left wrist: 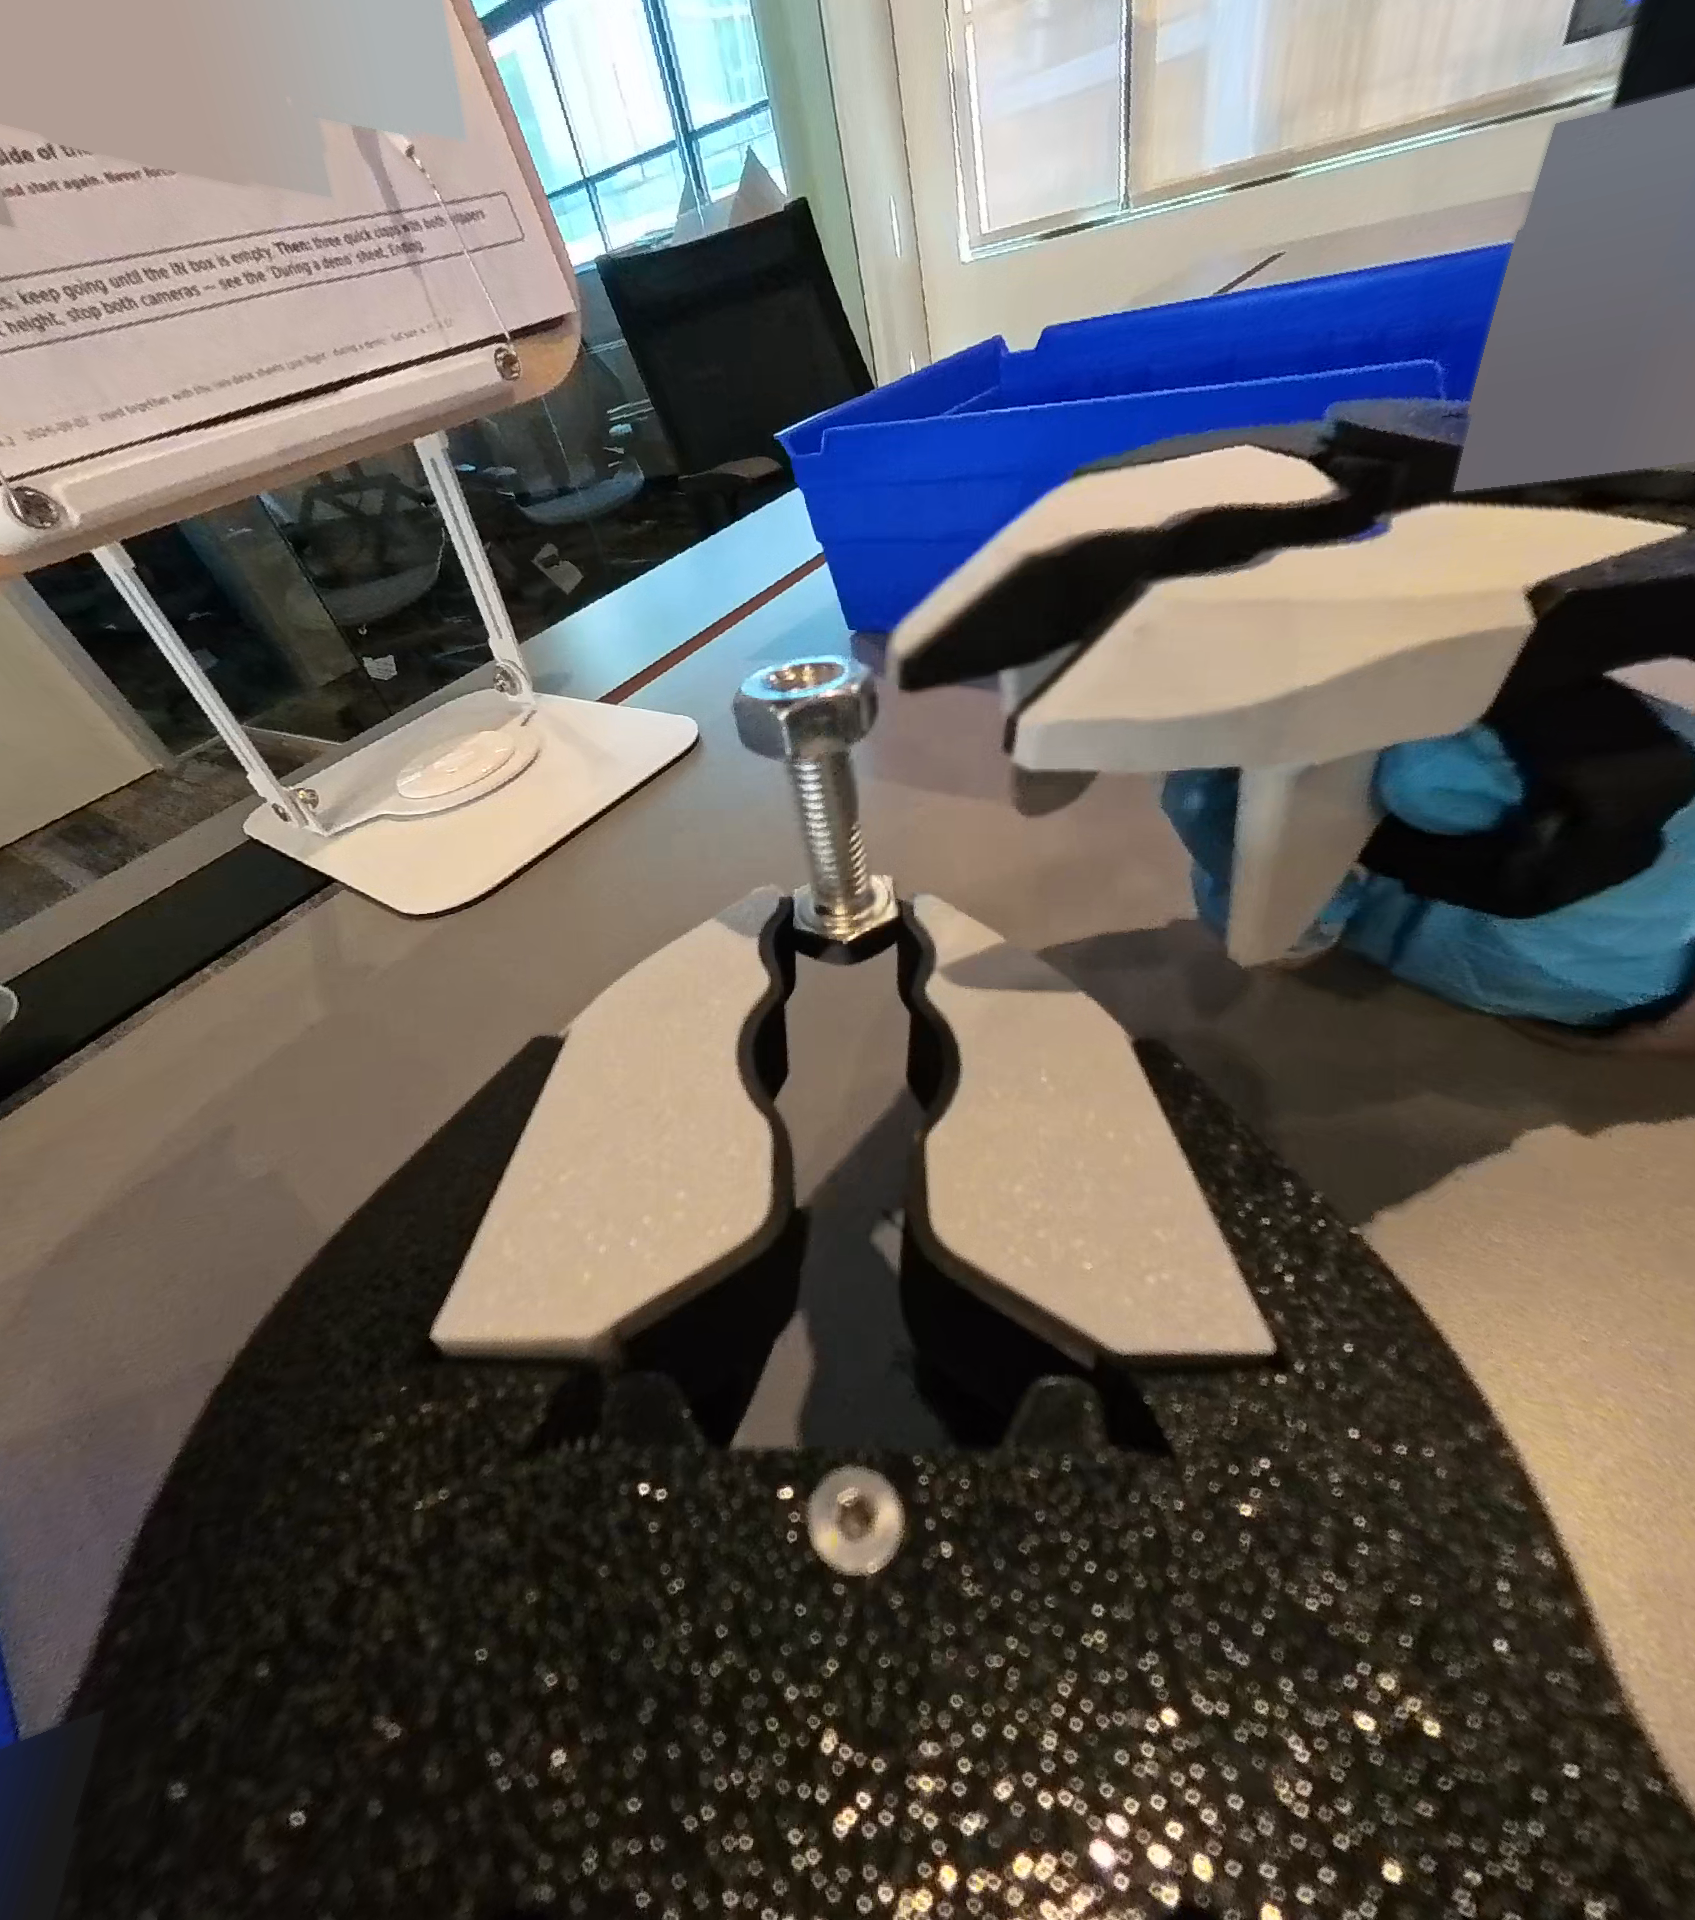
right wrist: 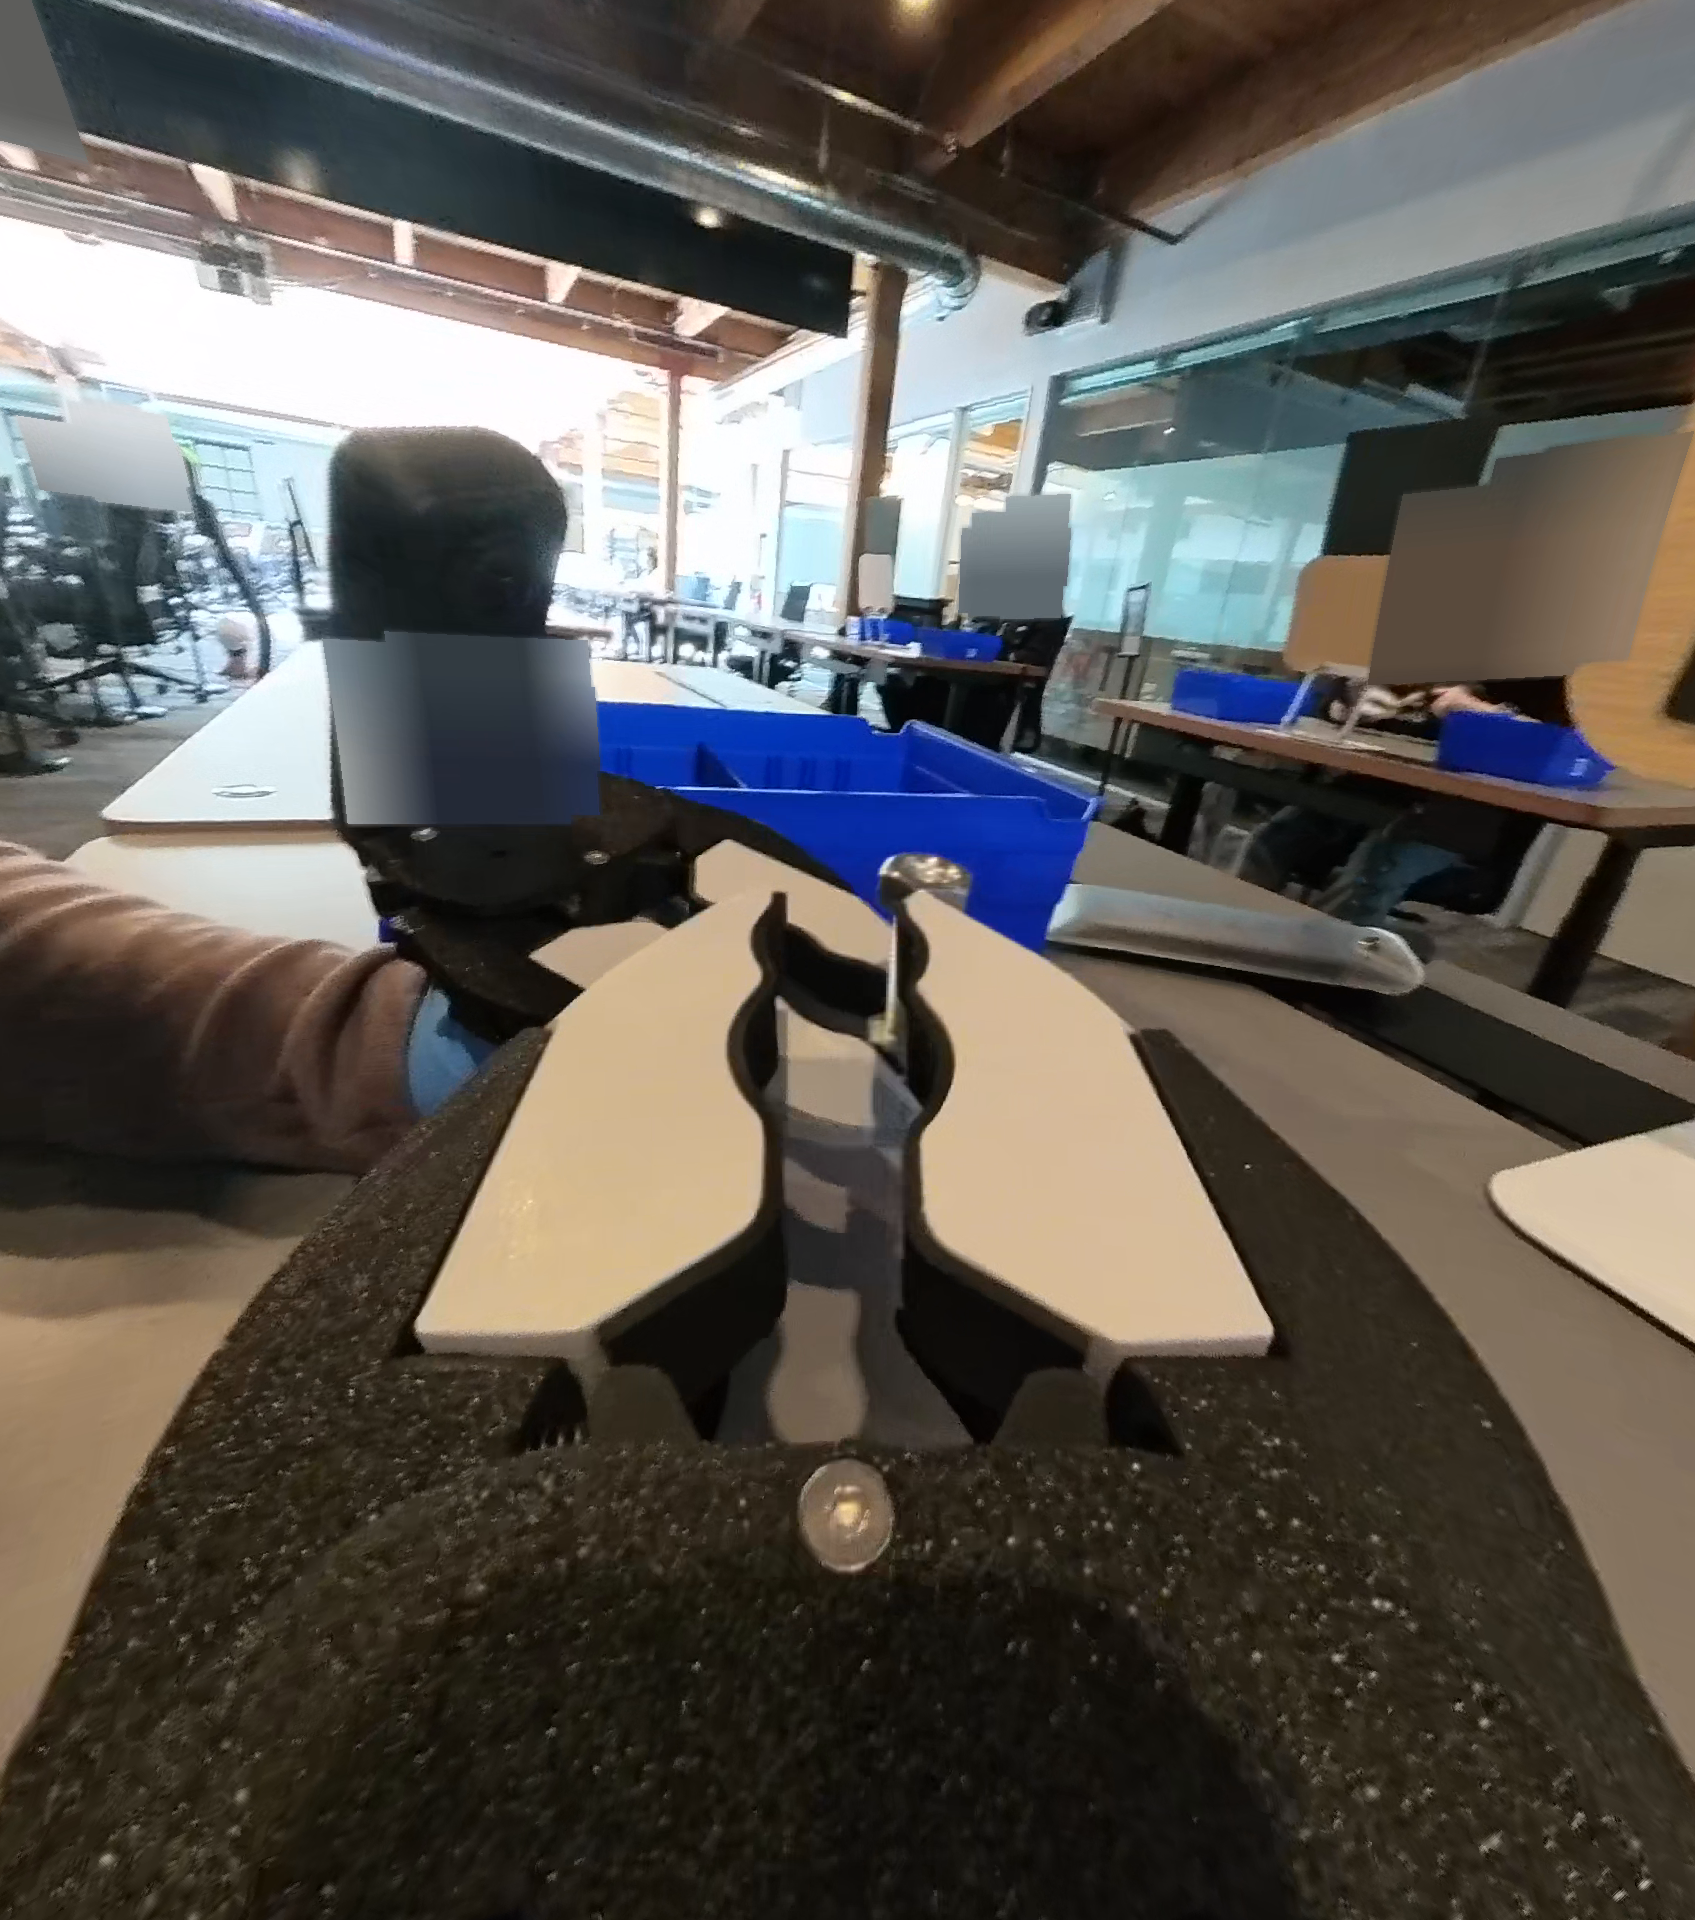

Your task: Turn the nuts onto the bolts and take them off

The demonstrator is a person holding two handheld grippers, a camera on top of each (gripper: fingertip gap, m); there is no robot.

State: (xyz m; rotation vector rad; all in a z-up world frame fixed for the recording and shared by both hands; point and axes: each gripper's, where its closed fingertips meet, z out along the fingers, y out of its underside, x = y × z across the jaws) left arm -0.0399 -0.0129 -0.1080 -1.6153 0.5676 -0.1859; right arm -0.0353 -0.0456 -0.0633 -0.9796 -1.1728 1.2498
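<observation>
A silver bolt (left wrist: 822,821) stands upright, thread up, above the grey table (left wrist: 303,1091). My left gripper (left wrist: 841,920) is shut on its hex head at the fingertips. A silver hex nut (left wrist: 801,707) sits at the top of the thread. My right gripper (left wrist: 957,707) comes in from the right, level with the nut and just beside it, jaws slightly apart and empty. In the right wrist view the right gripper (right wrist: 838,914) is open, the nut (right wrist: 921,878) shows just past its right fingertip, and the bolt (right wrist: 890,987) shows through the gap.
A blue bin (left wrist: 1030,468) stands behind the bolt, also in the right wrist view (right wrist: 874,800). A document stand with a white base (left wrist: 469,790) is at the back left. A silver flat object (right wrist: 1238,945) lies on the table. A blue-gloved hand (left wrist: 1549,914) holds the right gripper. My hands' fingertips stand some 5 cm from each other.
</observation>
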